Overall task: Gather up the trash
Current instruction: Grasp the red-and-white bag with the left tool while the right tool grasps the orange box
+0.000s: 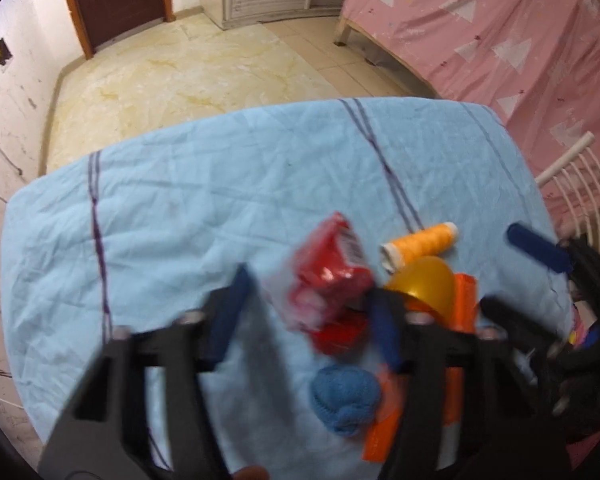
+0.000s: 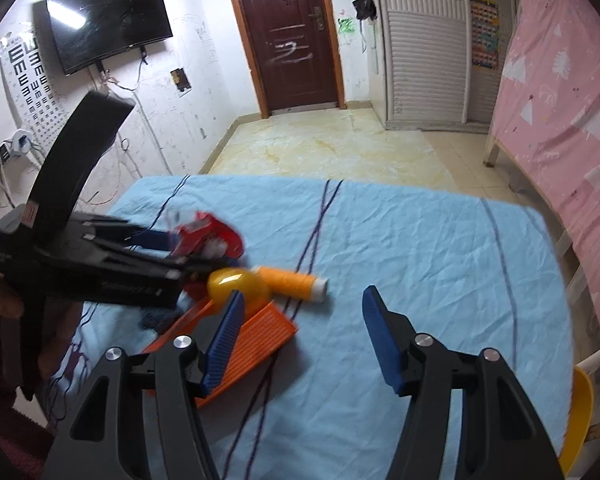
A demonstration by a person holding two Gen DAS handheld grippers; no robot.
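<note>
Your left gripper [image 1: 308, 312] is pinching the crumpled red plastic wrapper [image 1: 332, 276], its blue pads pressed on both sides of it (the picture is blurred, so how firm the grip is I cannot tell). The wrapper sits on the light blue cloth-covered table [image 1: 180, 220], just beside the yellow plastic half-shell [image 1: 420, 280] and orange thread spool [image 1: 420, 244]. Your right gripper [image 2: 300, 336] hangs spread and empty. Next, I judge, lift the wrapper clear without dragging its neighbours along.
</note>
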